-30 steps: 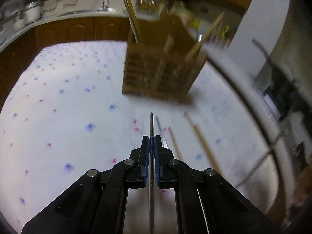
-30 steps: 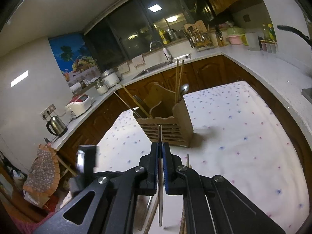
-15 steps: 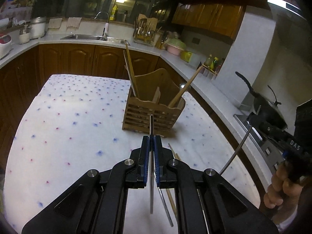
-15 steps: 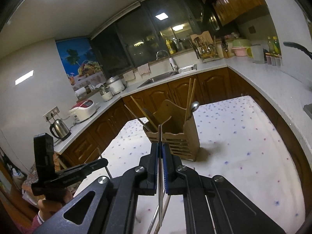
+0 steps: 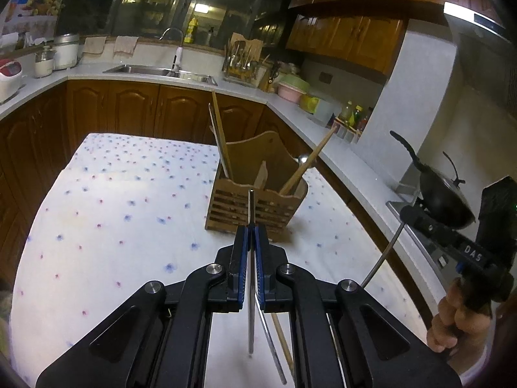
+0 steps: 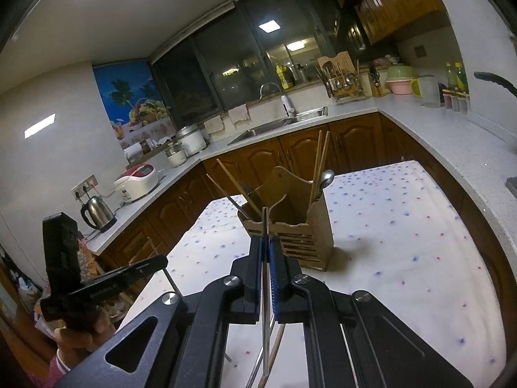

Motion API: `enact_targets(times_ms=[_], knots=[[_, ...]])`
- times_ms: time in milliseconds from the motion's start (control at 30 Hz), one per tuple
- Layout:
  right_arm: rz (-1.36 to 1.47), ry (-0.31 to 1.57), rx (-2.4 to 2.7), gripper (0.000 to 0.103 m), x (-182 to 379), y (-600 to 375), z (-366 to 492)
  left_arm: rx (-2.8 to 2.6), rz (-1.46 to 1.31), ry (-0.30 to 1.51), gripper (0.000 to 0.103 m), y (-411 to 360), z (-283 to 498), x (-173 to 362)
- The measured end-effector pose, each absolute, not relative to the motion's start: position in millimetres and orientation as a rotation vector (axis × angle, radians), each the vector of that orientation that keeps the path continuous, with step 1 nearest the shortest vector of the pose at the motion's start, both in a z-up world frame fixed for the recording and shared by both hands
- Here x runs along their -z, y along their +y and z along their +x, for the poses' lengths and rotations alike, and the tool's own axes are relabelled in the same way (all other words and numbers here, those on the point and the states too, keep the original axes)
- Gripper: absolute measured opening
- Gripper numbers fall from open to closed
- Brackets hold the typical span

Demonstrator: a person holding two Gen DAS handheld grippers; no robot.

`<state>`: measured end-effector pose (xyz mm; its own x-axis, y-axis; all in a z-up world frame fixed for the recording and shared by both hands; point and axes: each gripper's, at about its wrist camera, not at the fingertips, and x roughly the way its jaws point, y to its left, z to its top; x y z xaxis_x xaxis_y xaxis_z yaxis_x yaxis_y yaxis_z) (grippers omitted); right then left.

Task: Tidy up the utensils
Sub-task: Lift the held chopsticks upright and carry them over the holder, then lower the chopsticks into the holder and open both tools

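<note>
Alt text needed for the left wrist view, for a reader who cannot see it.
The left hand-held gripper is shut on a thin metal chopstick, pointing toward a slatted wooden utensil holder on a white floral tablecloth. At right, a hand holds the other hand-held gripper, also shut on a metal chopstick.

Both hand-held grippers (image 5: 251, 236) (image 6: 265, 245) clamped, raised.

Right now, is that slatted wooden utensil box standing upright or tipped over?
Upright: the slatted wooden utensil box sits flat on the flowered tablecloth, chopsticks poking up.
</note>
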<state>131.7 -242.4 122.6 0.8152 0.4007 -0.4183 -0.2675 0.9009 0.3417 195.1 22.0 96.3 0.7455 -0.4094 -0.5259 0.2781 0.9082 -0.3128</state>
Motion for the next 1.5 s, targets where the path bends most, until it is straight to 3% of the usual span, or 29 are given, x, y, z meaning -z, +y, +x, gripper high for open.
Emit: enact_targets(times_ms=[367, 900, 1167, 1500], knots=[[0.282, 0.47, -0.334, 0.005, -131.6, -244.5, 161.9, 0.371, -0.213, 0.544, 0.004, 17.7, 216.2, -129.2], [0.317, 0.246, -0.221, 0.005, -187.3, -255.4, 242.0, 0.261, -0.243, 0.321, 0.004, 13.6, 301.6, -199.7], [0.294, 0.201, -0.157, 0.005, -172.1, -251.4, 270.7, 0.202, -0.281, 0.345, 0.004, 7.5, 344.0, -166.2], [0.263, 0.331, -0.165, 0.005, -113.0, -242.5, 281.0, 0.231, -0.233, 0.466, 0.004, -9.8, 348.8, -104.3]])
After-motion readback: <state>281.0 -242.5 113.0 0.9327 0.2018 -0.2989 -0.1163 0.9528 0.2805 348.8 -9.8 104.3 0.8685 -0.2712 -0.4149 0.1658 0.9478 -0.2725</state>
